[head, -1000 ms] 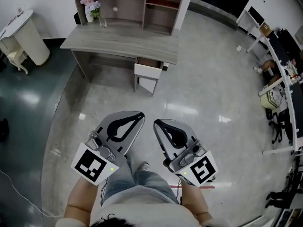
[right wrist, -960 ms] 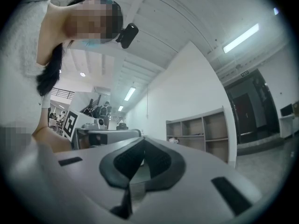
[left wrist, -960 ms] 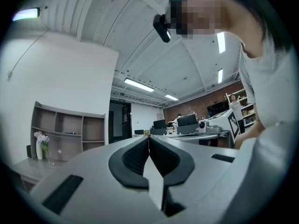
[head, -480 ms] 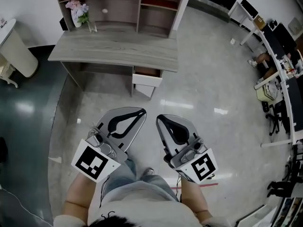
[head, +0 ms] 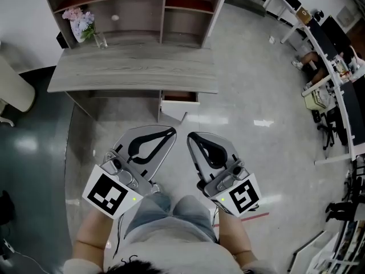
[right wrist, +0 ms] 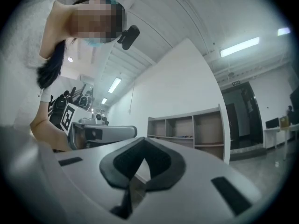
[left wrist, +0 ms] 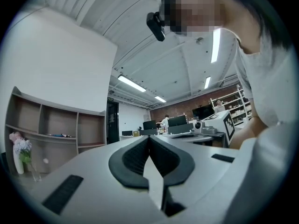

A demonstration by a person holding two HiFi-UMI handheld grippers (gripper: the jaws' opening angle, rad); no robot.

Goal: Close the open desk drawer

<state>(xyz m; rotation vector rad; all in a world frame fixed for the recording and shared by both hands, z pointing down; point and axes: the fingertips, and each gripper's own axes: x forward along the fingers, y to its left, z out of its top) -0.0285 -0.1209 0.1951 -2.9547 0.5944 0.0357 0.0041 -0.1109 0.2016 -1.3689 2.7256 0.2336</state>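
Observation:
A grey wooden desk [head: 134, 67] stands ahead of me with a white-fronted drawer [head: 178, 103] pulled out under its right end. In the head view my left gripper [head: 171, 131] and right gripper [head: 189, 136] are held side by side over the floor, a short way in front of the drawer and touching nothing. Both are shut with nothing between the jaws. The left gripper [left wrist: 149, 138] tilts up at the ceiling in its own view. So does the right gripper [right wrist: 143, 140], with the shelf unit [right wrist: 187, 132] beyond it.
A shelf unit [head: 137, 7] rises behind the desk, and a vase of flowers [head: 84, 24] stands on the desk's back left. Office desks and chairs [head: 331, 67] line the right side. Glossy floor [head: 256, 130] spreads around me.
I have come closer to the desk: it and the drawer have slid down and grown in the head view. Both grippers stay shut in the same pose.

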